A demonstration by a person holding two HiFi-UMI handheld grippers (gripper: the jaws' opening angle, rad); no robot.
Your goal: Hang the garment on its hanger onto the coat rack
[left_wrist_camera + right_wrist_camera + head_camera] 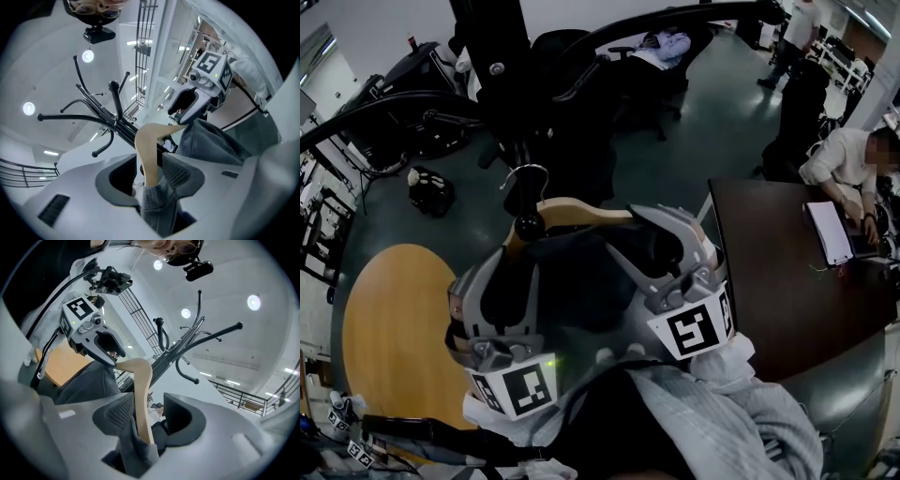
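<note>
Risk of hanger [581,212] and grey garment [211,140], seemingly hooked on coat rack [499,66] peg, sliding off through shallow hook [528,174] seat, of cloth snagging on pull-back | left gripper [150,173], right gripper [150,418]: stand wide, straddle hanger's shoulders, clamp nothing | Around: neighbouring rack arms [70,117] crowding hook; round table [384,328], desk [769,281] well apart

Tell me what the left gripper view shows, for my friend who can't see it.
The left gripper's fingers stand apart, with a wooden hanger between them and a grey garment draped over its lower end. Behind them, a black coat rack spreads its curved hooks.
</note>
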